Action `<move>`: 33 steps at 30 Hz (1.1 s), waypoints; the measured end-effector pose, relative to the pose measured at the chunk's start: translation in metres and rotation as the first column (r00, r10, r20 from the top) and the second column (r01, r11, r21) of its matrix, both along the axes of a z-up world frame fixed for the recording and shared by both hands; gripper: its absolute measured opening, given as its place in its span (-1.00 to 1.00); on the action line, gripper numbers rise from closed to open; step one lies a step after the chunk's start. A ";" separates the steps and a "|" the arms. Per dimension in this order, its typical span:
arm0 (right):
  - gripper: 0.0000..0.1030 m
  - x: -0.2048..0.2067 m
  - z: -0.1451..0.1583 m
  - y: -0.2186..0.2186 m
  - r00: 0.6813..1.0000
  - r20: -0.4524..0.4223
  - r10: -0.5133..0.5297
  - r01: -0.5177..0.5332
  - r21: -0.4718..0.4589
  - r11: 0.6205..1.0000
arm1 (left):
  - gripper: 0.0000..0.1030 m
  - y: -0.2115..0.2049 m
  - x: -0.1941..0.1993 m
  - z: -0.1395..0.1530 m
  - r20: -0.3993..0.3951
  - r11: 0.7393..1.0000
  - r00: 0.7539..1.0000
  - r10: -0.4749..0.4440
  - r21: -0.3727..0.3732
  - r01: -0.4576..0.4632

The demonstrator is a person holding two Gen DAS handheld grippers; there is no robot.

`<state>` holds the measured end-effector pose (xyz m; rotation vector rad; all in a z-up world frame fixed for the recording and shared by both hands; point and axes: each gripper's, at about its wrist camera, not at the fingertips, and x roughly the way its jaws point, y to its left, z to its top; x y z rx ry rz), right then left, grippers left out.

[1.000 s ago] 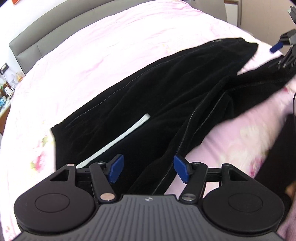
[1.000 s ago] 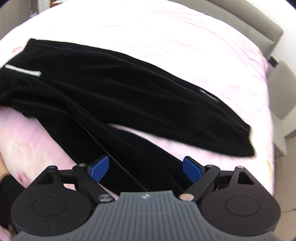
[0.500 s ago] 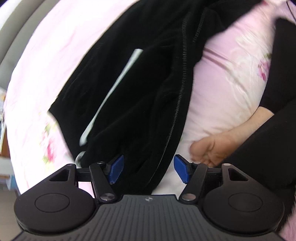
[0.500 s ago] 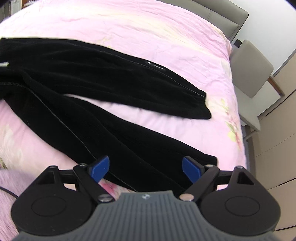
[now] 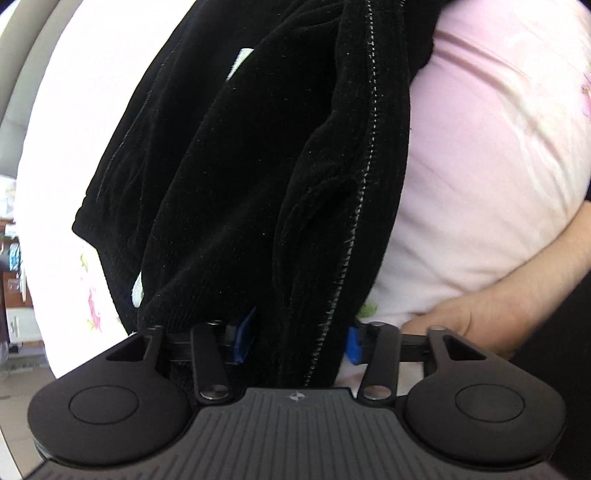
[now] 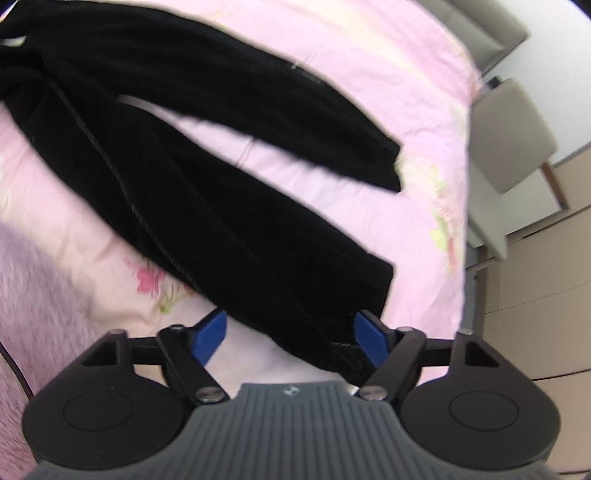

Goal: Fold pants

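Black velvet pants point(image 6: 207, 177) lie spread on a pink bed sheet point(image 6: 332, 74), the two legs splayed apart. My right gripper point(image 6: 290, 336) is open, its blue pads either side of the near leg's cuff point(image 6: 332, 332). In the left wrist view the waist end of the pants point(image 5: 258, 166) is bunched and fills the middle, with a white drawstring point(image 5: 240, 62) showing. My left gripper point(image 5: 297, 339) is open with a thick fold of the waist fabric between its blue pads.
A bare hand and forearm point(image 5: 498, 295) rest on the pink sheet point(image 5: 498, 147) to the right of my left gripper. A grey chair point(image 6: 513, 147) and a beige floor lie past the bed's right edge. A grey headboard point(image 6: 480, 29) is at the top right.
Both grippers have dropped closer to the pants. The left one has moved onto the waist fabric, which now sits between its pads. The right one has reached the near leg's cuff.
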<state>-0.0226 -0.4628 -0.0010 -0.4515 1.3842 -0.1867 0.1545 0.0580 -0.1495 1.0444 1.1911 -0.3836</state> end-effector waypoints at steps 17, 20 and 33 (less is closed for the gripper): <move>-0.70 -0.006 -0.047 0.023 0.984 -0.122 0.127 -0.142 -0.118 0.983 | -0.53 0.047 0.007 0.105 0.194 0.833 0.855 0.481 -0.407 -0.376; -0.81 -0.014 -0.033 0.027 0.993 -0.072 0.099 -0.109 -0.158 0.981 | -0.53 0.055 -0.001 0.119 0.188 0.796 0.832 0.521 -0.460 -0.394; -0.89 0.056 0.082 0.041 0.977 0.205 0.060 0.011 -0.331 0.943 | -0.53 0.079 0.012 0.179 0.268 0.710 0.729 0.629 -0.580 -0.400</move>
